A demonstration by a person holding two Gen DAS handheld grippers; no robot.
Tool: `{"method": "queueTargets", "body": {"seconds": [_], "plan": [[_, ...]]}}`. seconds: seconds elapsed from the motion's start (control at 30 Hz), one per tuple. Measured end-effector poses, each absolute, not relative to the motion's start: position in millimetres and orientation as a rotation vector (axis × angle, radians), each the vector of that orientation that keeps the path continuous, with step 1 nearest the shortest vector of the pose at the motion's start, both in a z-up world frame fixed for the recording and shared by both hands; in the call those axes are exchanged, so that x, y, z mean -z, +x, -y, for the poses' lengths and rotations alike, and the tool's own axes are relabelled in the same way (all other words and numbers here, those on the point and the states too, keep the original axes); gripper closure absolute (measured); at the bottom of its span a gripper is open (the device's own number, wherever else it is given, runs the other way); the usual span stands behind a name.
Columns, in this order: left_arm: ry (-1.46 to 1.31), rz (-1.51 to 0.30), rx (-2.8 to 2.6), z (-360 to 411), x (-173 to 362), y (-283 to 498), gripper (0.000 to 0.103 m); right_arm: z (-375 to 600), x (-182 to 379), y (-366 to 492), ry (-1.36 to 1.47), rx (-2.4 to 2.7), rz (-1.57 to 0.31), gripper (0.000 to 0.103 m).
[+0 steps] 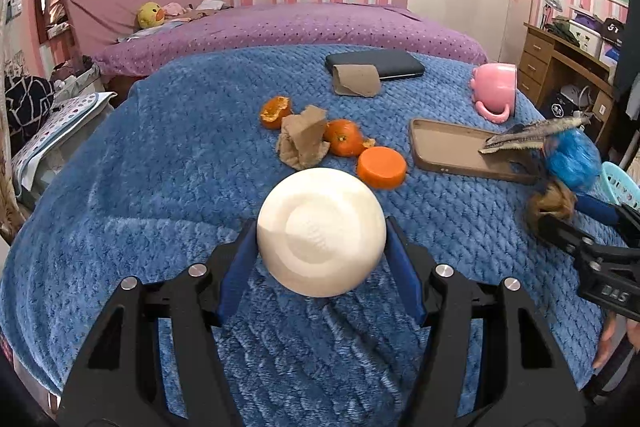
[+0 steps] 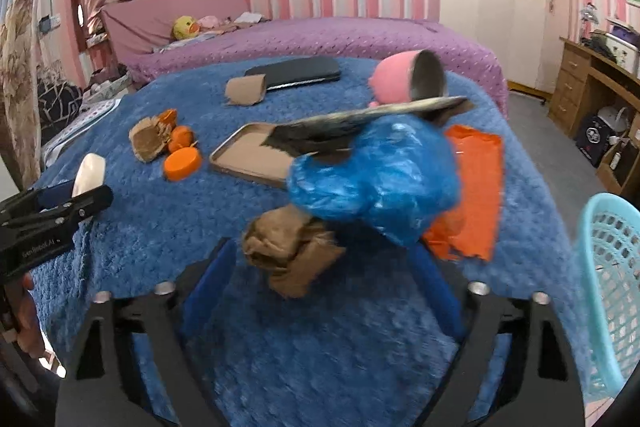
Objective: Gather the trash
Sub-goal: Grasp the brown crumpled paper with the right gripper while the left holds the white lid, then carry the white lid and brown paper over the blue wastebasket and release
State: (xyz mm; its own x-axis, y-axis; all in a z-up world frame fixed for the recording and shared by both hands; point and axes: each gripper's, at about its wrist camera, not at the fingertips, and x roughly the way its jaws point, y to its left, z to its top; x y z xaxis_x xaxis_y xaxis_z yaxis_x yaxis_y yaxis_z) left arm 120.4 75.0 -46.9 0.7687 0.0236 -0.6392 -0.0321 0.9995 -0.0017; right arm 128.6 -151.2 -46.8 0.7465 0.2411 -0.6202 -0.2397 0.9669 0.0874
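Now | left gripper grips bowl; right gripper carries trash bundle

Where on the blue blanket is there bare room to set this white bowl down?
Bare blanket lies left of the white bowl and near the front edge. Crowded ahead: orange peels, brown paper, orange lid, phone case.

Fuzzy blue blanket (thick, knitted-looking pile), glossy crinkled blue plastic bag, matt brown crumpled paper, smooth cream bowl.
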Motion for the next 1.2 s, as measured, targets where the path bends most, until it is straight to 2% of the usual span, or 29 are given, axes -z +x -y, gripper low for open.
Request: {"method": "queueTargets", "body": {"seconds": [0.03, 0.07, 0.17, 0.2, 0.57, 1.2], "plan": [[-0.010, -0.693, -0.029, -74, 47, 121, 0.042, 146, 47, 130, 0.000, -0.277, -0.684, 0.035], [-0.010, -0.693, -0.029, -73, 47, 122, 0.042, 143, 47, 132, -0.004, -0.289, -0.688, 0.048], [-0.018, -0.692, -0.027, -73, 47, 123, 0.042, 139, 48, 132, -0.013, -0.331, -0.705, 0.065], [-0.021, -0.692, -0.027, -72, 47, 124, 0.042, 139, 47, 130, -0.022, -0.336, -0.702, 0.067], [-0.018, -0.669, -0.001, -55, 42, 123, 0.042, 192, 36, 97, -0.074, -0.292, -0.690, 0.069], [0.036, -0.642, 0.036, -9, 41, 122, 0.042, 307, 24, 79, 0.040, -0.106, -0.620, 0.070]]}}
